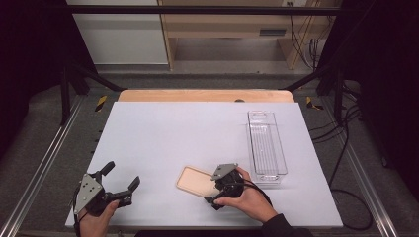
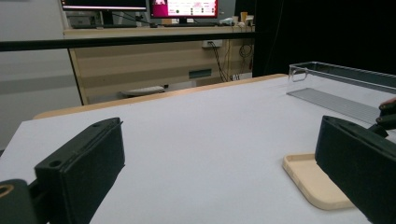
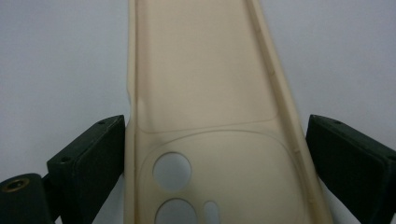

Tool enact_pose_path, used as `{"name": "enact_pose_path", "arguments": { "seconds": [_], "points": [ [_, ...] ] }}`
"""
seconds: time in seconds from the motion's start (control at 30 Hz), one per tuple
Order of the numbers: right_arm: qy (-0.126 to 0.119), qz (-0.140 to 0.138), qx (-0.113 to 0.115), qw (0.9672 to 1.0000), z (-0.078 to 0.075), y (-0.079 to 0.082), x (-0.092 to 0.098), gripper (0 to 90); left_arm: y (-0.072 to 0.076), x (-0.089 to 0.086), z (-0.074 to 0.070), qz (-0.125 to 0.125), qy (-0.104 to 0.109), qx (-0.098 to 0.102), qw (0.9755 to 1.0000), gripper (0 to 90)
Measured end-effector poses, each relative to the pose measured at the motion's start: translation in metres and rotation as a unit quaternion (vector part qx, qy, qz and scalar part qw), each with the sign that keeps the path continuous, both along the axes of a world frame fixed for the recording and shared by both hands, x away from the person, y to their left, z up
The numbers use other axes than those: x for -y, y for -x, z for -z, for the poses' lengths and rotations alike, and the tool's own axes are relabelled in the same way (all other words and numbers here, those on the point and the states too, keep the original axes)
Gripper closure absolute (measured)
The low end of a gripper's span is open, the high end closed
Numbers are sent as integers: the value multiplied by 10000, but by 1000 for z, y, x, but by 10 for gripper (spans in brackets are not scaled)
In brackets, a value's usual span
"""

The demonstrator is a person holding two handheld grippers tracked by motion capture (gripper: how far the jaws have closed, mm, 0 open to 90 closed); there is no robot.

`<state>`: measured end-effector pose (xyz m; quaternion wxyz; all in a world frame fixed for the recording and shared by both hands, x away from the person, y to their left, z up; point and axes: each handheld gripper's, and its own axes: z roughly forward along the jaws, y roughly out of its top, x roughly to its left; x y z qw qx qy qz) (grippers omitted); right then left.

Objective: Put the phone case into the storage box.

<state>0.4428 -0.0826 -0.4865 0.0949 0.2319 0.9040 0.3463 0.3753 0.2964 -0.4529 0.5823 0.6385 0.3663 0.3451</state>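
Note:
A beige phone case [image 1: 194,179] lies flat on the white table [image 1: 173,128], inner side up, near the front middle. The right gripper view looks down on this case [image 3: 205,70], camera cut-outs nearest. My right gripper [image 1: 211,191] is open, its jaws [image 3: 215,158] straddling the case's camera end, close against both long edges. My left gripper [image 1: 122,174] rests at the front left with nothing between its wide-open jaws [image 2: 219,163]. In the left gripper view the case [image 2: 313,179] lies off to the right.
A clear plastic bin [image 1: 267,145] stands lengthwise on the right side of the table, just beyond the right hand, and its rim [image 2: 341,72] rises behind the case. The table's wooden far edge [image 1: 205,95] borders the floor and furniture.

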Motion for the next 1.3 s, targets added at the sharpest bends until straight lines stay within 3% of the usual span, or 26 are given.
{"name": "enact_pose_path", "arguments": {
  "seconds": [0.07, 0.4, 0.67, 0.87, 1.0, 1.17, 1.3],
  "points": [
    [-137, -6, 30, 9999, 2, 1, 4, 76, 1, 0, 0, 0, 18, 8, 10000, 8],
    [-320, 92, 151, 9993, 5, 8, 10, 106, 1, 4, 0, 78, -83, 10, 9999, 8],
    [-340, 253, -8, 9991, 0, 8, 10, 136, 1, 7, -2, 129, -167, 25, 9998, 9],
    [-208, 331, -17, 9992, -12, 7, 5, 149, 2, 15, -2, 210, -409, 29, 9989, 10],
    [-220, 430, -99, 9988, -24, 4, 3, 153, 3, 24, -4, 357, -644, 66, 9973, 10],
    [-138, 428, -39, 9990, -45, -1, 0, 157, 2, 40, -5, 563, -995, 161, 9933, 9],
    [-2, 411, -98, 9991, -48, -6, -3, 164, 4, 52, -3, 732, -1172, 82, 9904, 12]
  ]
}}
